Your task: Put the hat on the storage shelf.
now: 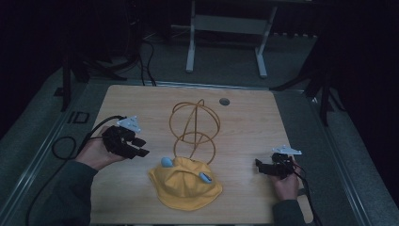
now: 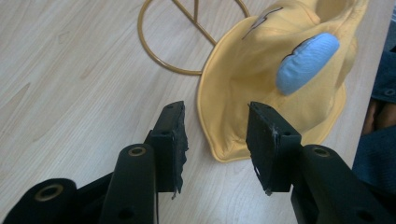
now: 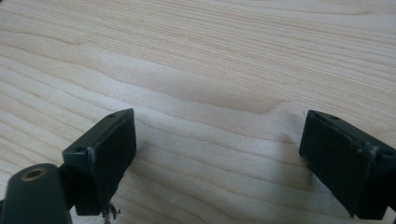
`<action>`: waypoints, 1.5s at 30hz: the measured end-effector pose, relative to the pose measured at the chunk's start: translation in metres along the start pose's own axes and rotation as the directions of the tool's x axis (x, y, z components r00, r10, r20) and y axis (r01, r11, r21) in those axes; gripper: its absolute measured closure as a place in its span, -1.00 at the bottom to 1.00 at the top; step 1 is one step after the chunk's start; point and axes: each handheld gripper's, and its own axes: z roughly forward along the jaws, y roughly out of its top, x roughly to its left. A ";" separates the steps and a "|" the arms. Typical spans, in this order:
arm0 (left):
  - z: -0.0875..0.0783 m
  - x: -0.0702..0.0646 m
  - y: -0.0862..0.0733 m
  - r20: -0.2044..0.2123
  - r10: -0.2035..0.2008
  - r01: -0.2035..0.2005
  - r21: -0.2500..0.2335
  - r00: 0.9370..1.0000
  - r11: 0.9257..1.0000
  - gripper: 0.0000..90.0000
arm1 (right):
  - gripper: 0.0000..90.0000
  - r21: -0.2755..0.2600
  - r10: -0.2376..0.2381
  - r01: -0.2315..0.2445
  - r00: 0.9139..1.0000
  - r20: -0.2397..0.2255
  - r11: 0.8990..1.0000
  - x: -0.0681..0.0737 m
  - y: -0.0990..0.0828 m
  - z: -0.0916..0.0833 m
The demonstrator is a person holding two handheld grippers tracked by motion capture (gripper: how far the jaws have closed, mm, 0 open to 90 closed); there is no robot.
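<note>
Hat [image 1: 186, 183] first: a soft yellow one with pale blue ear-like pads, lying crumpled near the front edge of the wooden surface [image 1: 244, 122], its brim spread flat and its crown slumped sideways. Just behind it, touching or nearly touching its far rim, stands a gold wire stand [image 1: 194, 127] made of a ring base and a rounded head-shaped cage, likely the place the hat is meant to sit.

The left tool [image 1: 141, 147] hovers just to the hat's left, angled toward it. In the left gripper view its jaws stand wide apart with nothing between them, and the hat's brim edge [image 2: 219, 140] lies on the wood just beyond the gap, so the tool seems lined up to pinch that edge.

The right tool [image 1: 259, 165] rests well off to the hat's right, low over bare wood. Its jaws are spread wide and empty, seemingly waiting until the other side has lifted the fabric.
</note>
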 end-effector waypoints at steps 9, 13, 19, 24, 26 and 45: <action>-0.002 -0.005 0.005 0.024 0.024 -0.025 0.022 0.999 0.999 0.29 | -0.76 -0.001 0.001 -0.001 1.000 -0.001 1.000 0.000 0.000 0.000; -0.005 -0.006 0.007 0.026 0.037 -0.038 0.029 0.999 0.999 0.29 | -0.76 0.000 0.001 -0.001 1.000 -0.001 1.000 0.000 0.000 0.000; -0.008 -0.011 0.012 0.031 0.062 -0.063 0.032 0.998 0.997 0.29 | -0.76 0.000 0.001 -0.001 1.000 -0.001 1.000 0.001 0.000 0.000; -0.009 -0.017 0.017 0.040 0.083 -0.084 0.042 0.996 0.996 0.29 | -0.76 0.001 0.000 0.000 1.000 -0.002 1.000 0.001 0.000 0.000; -0.010 -0.019 0.018 0.045 0.088 -0.090 0.046 0.995 0.995 0.29 | -0.76 0.001 -0.003 0.003 1.000 -0.003 1.000 0.000 0.000 0.000; -0.016 -0.028 0.041 0.106 0.152 -0.160 0.066 0.983 0.985 0.34 | -0.76 0.001 -0.005 0.005 1.000 -0.006 1.000 0.001 0.000 0.000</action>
